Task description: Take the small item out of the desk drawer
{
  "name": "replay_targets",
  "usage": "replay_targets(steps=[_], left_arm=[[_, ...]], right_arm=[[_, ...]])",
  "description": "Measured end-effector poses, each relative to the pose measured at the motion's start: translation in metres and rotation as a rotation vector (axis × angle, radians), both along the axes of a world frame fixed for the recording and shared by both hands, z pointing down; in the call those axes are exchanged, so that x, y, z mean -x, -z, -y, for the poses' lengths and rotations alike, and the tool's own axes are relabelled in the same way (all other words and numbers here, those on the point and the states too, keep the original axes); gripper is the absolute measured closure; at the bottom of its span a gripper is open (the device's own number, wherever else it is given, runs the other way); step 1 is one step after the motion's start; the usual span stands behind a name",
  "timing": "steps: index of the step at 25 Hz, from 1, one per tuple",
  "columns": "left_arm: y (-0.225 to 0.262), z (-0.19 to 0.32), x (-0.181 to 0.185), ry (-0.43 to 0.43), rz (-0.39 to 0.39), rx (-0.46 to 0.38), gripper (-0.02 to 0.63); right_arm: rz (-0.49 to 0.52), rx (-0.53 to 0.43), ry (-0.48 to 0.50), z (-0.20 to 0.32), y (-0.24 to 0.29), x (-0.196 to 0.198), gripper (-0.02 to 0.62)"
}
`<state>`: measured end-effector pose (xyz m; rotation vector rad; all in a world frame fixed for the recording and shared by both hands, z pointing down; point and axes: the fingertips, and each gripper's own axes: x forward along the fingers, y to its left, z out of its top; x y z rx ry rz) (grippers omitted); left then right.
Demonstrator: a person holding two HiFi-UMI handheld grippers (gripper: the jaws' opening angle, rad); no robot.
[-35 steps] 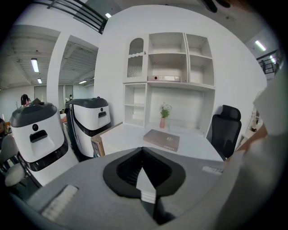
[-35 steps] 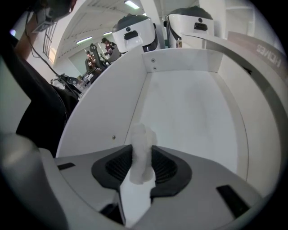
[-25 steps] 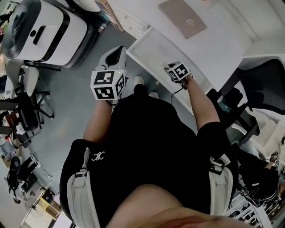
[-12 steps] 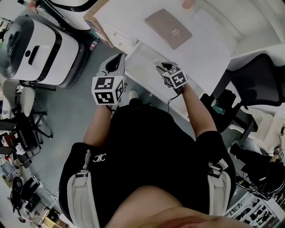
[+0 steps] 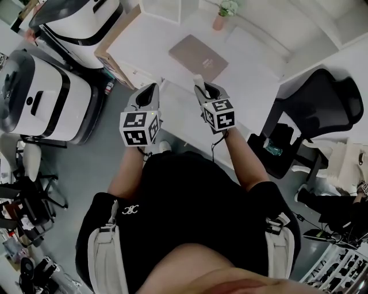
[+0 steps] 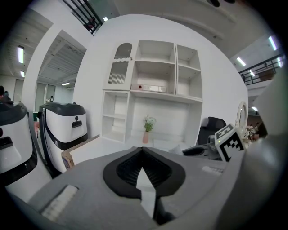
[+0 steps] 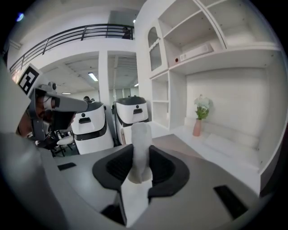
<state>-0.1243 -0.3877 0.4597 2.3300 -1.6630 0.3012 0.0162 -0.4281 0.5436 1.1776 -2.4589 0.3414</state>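
Observation:
A small white, rounded stick-like item point(image 7: 141, 148) stands upright between the black pads of my right gripper point(image 7: 140, 155), which is shut on it. In the head view the same item point(image 5: 198, 79) pokes out of the right gripper point(image 5: 202, 89), raised above the open white desk drawer point(image 5: 177, 112). My left gripper point(image 5: 150, 89) hovers level with it to the left, over the drawer's left end. Its jaws meet at a point in the left gripper view point(image 6: 144, 155), with nothing between them.
A brown notebook point(image 5: 198, 57) lies on the white desk point(image 5: 253, 74), with a potted plant point(image 5: 221, 14) by the wall. Two white-and-black machines point(image 5: 40, 97) and a cardboard box point(image 5: 112, 57) stand left. A black office chair point(image 5: 322, 109) is right.
Both grippers have lifted up and away from the drawer, the right one carrying the white item. The head view has tilted to show more of the desk and wall.

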Motion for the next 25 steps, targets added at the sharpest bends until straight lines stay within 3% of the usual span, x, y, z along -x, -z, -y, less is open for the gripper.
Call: replay_targets(steps=[8, 12, 18, 25], left_arm=[[0.025, 0.023, -0.034, -0.076, -0.023, -0.059, 0.592], [0.033, 0.028, -0.053, -0.123, -0.029, -0.078, 0.592], [0.039, 0.033, -0.072, -0.176, -0.028, -0.090, 0.592], [0.050, 0.037, -0.083, -0.220, -0.017, -0.106, 0.592]], right_arm=[[0.093, -0.256, -0.182, 0.018, 0.115, -0.050, 0.489], [0.132, -0.343, -0.333, 0.010, 0.152, -0.092, 0.489], [0.153, -0.383, -0.508, -0.005, 0.163, -0.140, 0.488], [0.156, -0.406, -0.561, -0.012, 0.165, -0.152, 0.488]])
